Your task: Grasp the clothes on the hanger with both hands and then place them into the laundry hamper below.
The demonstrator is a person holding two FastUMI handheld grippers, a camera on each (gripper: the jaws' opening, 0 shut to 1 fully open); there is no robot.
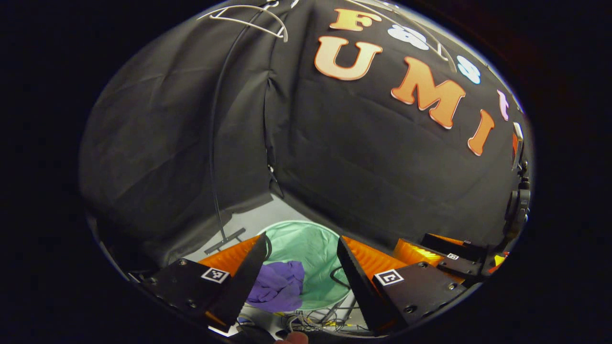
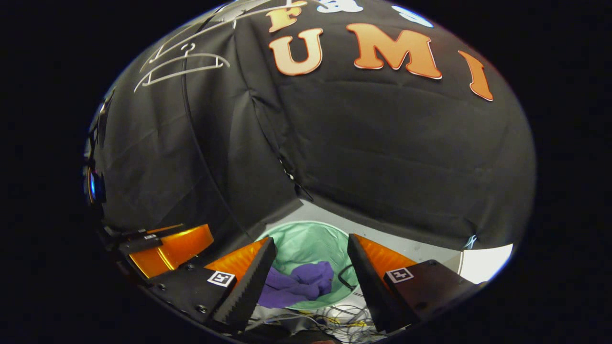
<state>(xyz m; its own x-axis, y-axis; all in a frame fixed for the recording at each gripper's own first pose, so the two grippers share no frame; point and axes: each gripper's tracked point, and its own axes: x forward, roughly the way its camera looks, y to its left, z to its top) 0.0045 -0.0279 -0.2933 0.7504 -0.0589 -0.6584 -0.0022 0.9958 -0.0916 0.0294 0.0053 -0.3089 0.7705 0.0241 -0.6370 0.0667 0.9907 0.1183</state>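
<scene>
- Left gripper (image 1: 301,260): jaws spread wide, nothing between the fingers. It hangs above the laundry hamper (image 1: 315,243), looking down into it.
- Right gripper (image 2: 311,260): jaws likewise spread wide, nothing held. It also looks down on the hamper (image 2: 306,241).
- Clothes: one purple garment (image 1: 279,286), crumpled, lying inside the hamper against its near wall. In the right gripper view the same garment (image 2: 299,282) sits low in the hamper, seen in the gap between the two fingers and touching neither.
- Hamper: one, round, pale green fabric, standing on a light floor (image 1: 248,222) at the foot of the black cloth wall.
- Hangers: bare white ones up high. The left gripper view shows one (image 1: 248,16) clearly; the right gripper view shows one (image 2: 184,64) plainly, with fainter outlines above it, too thin to count.
- Rack: one thin dark pole (image 1: 215,143) curves down from the hangers to a small foot on the floor beside the hamper.
- Markers: one square black-and-white coded tag (image 1: 215,275) on each finger mount, two per gripper; pattern not readable as text.
- Cables (image 2: 334,317): a loose tangle on the floor just in front of the hamper, number uncertain.
- The other gripper (image 1: 449,260) appears at the right edge of the left gripper view, near its neighbour.
</scene>
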